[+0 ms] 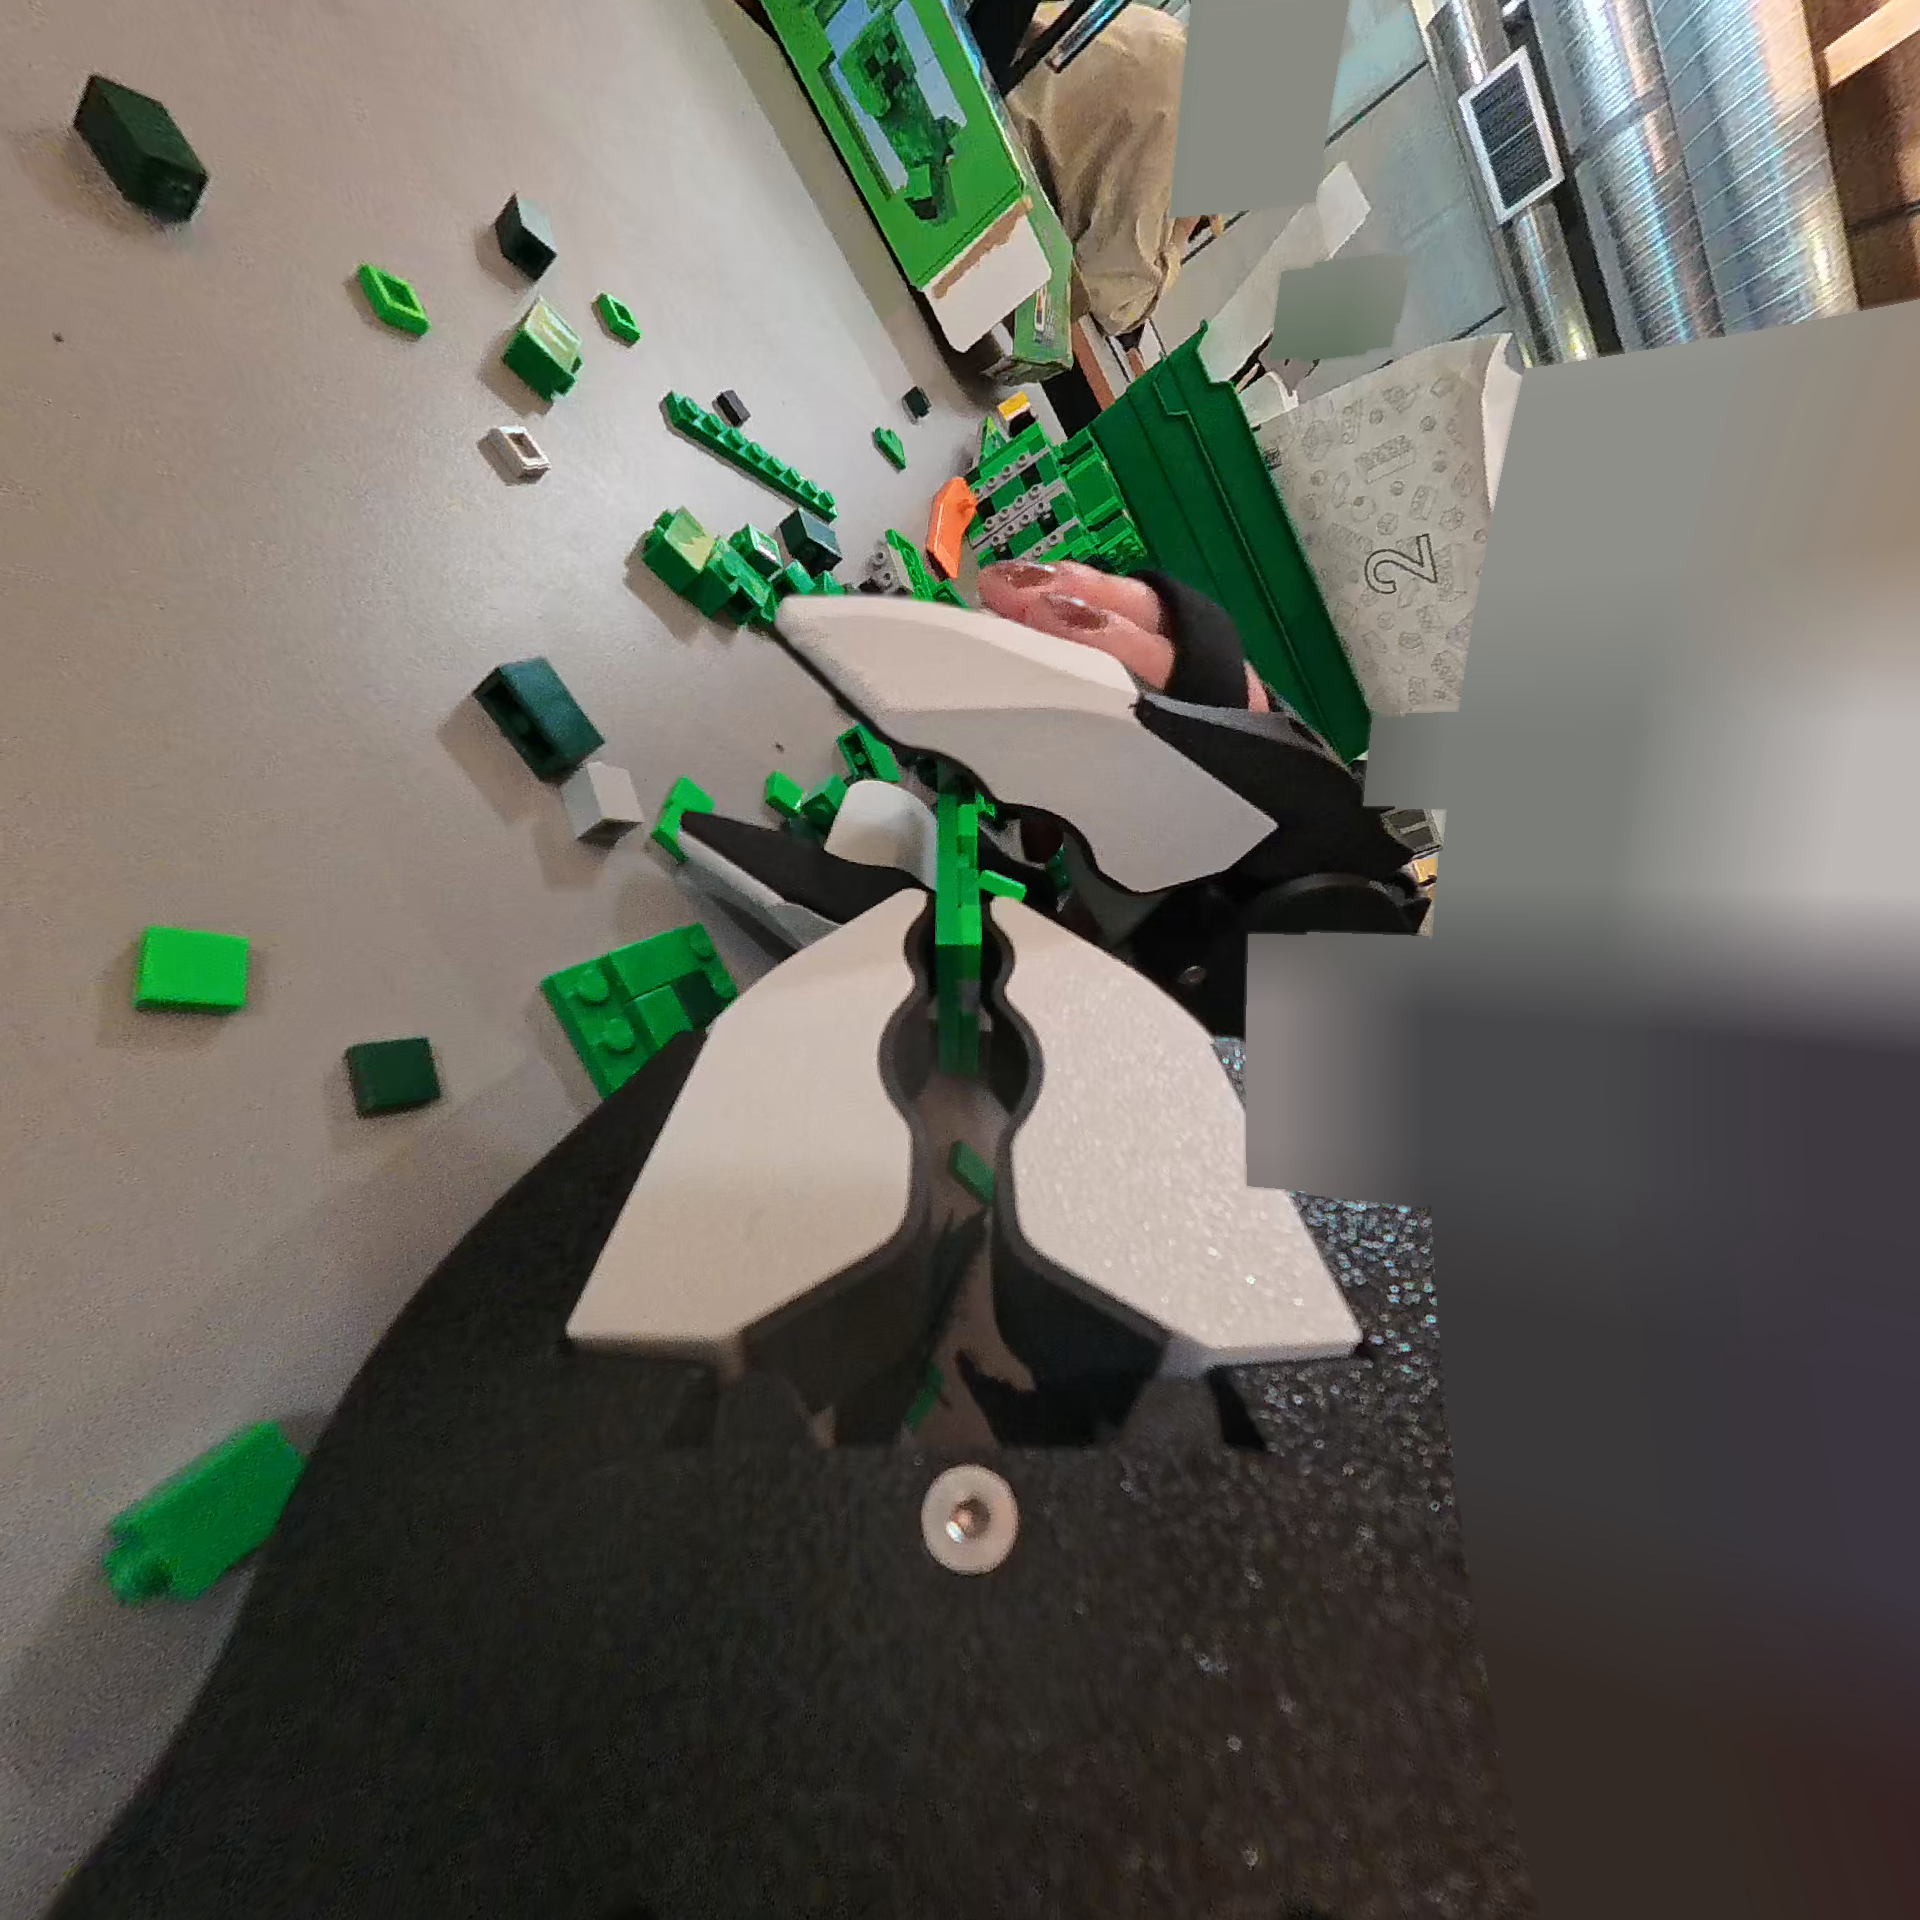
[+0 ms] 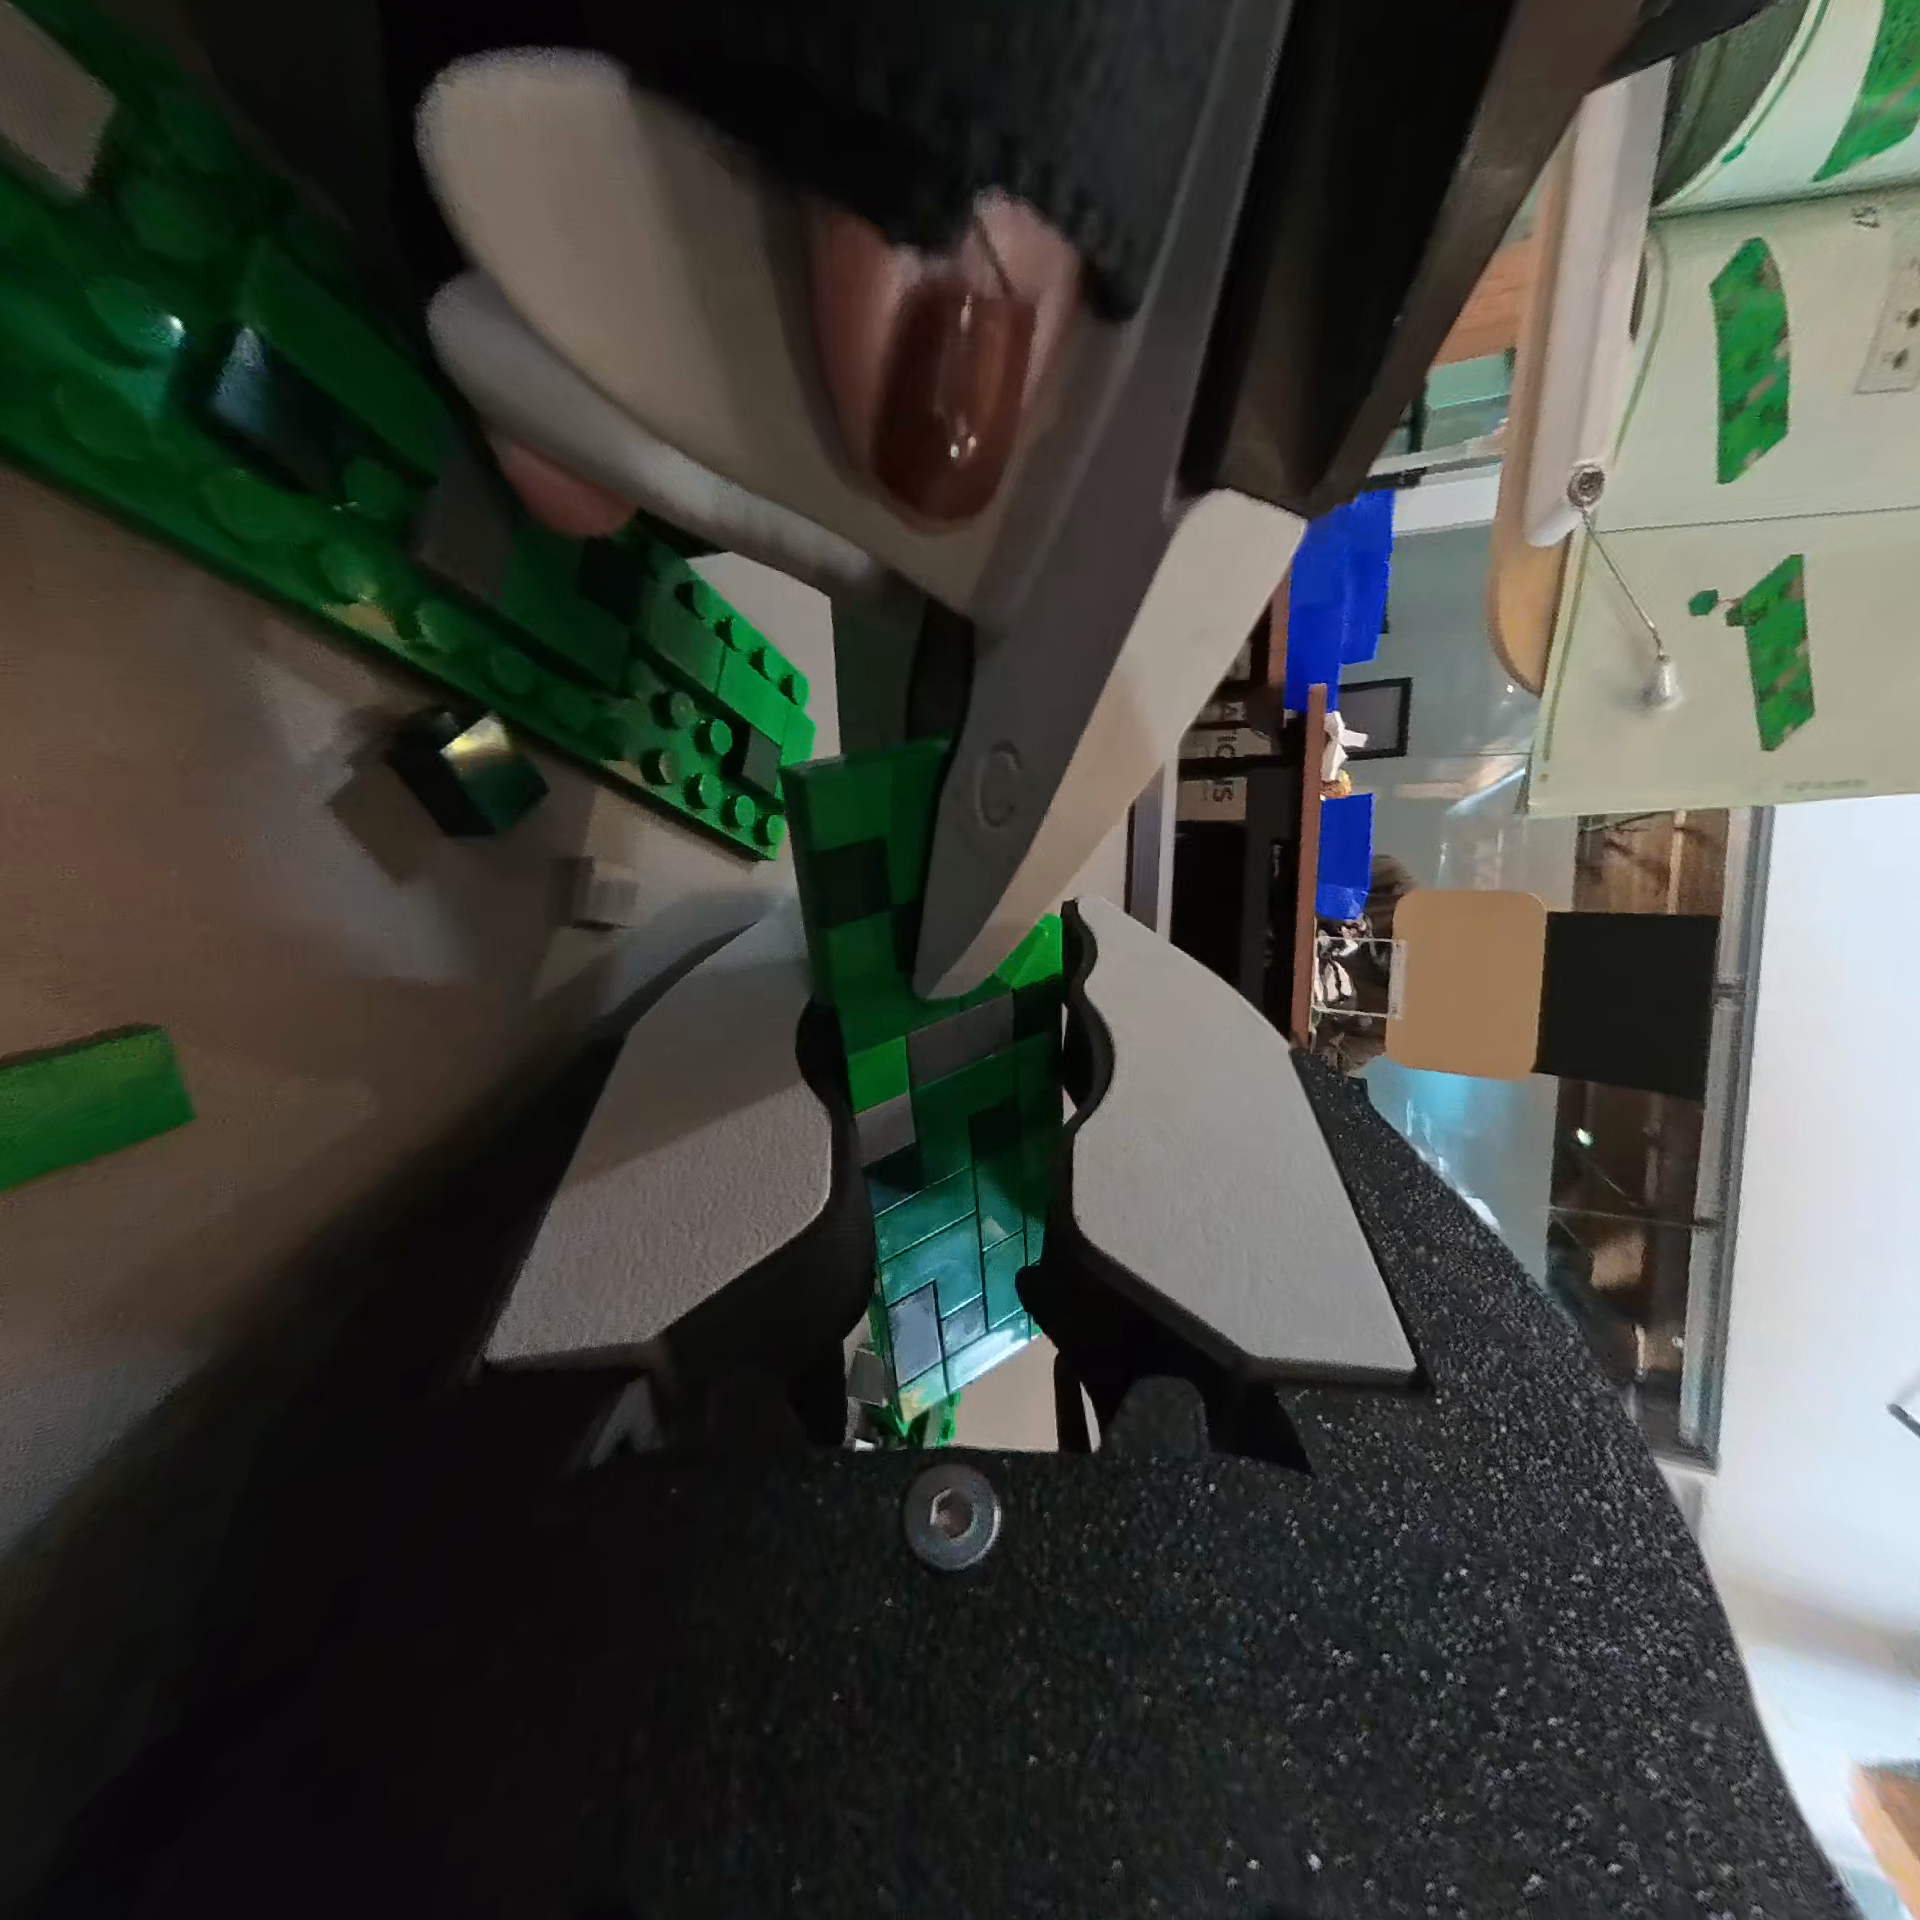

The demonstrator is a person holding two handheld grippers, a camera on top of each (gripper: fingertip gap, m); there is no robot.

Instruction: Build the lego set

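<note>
We hold a flat green lego panel (image 1: 956, 966) edge-on between the fingers of our left gripper (image 1: 958, 935), which is closed narrowly on it. Our right gripper (image 2: 935, 997) clamps the same panel by its two edges, with the tiled face toward the camera. Both lift it above the grey tabletop (image 1: 260, 623), where loose green bricks (image 1: 634, 997) lie scattered.

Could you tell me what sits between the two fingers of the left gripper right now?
In the left wrist view, the left gripper is shut on a thin green lego panel, seen edge-on, with nothing else in the gap.
</note>
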